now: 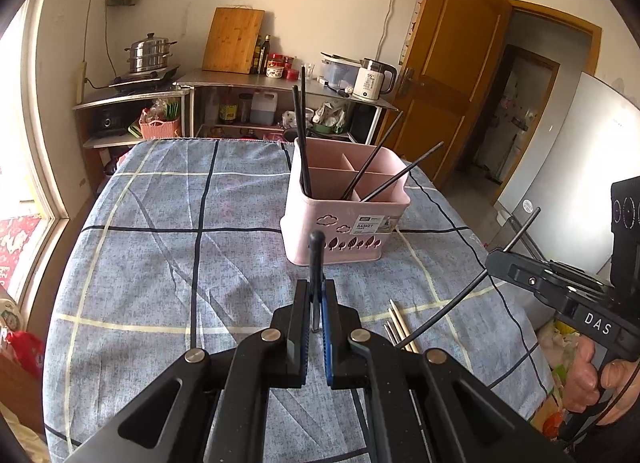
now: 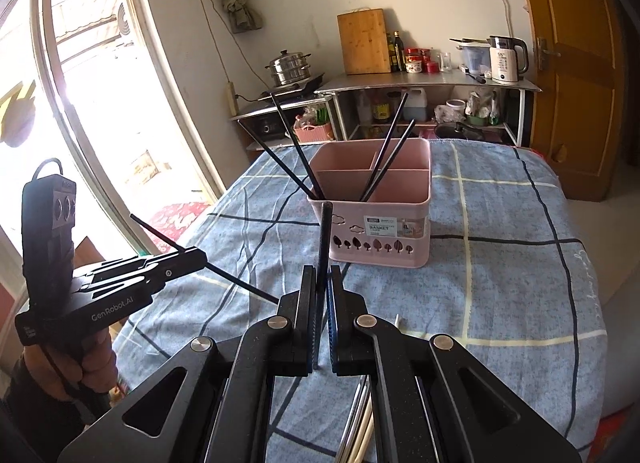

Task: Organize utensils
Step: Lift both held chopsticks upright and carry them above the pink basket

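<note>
While both hands hover near the frame's centre:
Left gripper [image 1: 316, 303]: clamped on black chopstick [image 1: 316, 259].
Right gripper [image 2: 322, 303]: clamped on another chopstick [image 2: 325, 239].
Pink basket [image 1: 340, 231]: centre, four chopsticks inside.

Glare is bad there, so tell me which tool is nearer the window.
Left. The left tool is on the window side of the table; the right tool sits beyond it, farther away.

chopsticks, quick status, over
Left gripper shut on a black chopstick; right gripper likewise. Pink basket ahead holds four. Path clear.
</note>
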Tool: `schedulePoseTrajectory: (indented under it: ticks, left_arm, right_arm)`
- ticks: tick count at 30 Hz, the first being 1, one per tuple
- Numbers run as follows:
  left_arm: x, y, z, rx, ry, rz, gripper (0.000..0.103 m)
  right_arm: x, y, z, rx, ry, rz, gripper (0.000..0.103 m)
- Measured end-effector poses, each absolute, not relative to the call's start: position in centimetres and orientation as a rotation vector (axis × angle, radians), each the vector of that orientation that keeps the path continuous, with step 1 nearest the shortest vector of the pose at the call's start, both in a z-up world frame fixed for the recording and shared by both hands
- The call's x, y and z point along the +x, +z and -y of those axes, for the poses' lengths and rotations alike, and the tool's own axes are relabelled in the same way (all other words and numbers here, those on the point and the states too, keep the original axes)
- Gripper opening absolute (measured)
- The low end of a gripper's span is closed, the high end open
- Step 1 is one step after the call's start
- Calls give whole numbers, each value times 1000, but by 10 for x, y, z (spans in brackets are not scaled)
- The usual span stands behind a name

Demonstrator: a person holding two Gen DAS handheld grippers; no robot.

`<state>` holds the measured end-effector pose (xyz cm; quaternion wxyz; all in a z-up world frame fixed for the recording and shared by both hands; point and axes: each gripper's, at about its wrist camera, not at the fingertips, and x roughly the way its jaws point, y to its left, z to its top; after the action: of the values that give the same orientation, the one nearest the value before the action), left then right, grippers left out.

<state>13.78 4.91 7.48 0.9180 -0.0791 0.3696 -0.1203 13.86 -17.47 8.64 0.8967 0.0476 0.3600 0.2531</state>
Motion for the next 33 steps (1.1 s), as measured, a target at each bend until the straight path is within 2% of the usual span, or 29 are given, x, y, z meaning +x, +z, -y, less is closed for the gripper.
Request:
schedulePoseTrajectory:
  ticks: [8,14,33]
  left_arm:
    - [130,69,-45,-156,-244,-815,5]
    - [131,76,-43,-174,-261,-796,5]
    - [184,154,-40,-213,-293,-643,5]
  right_arm:
    - [125,87,182,70,528,-762,5]
    - [124,92,188,96,509,-706,5]
    - [170,147,198,186,455,-513,5]
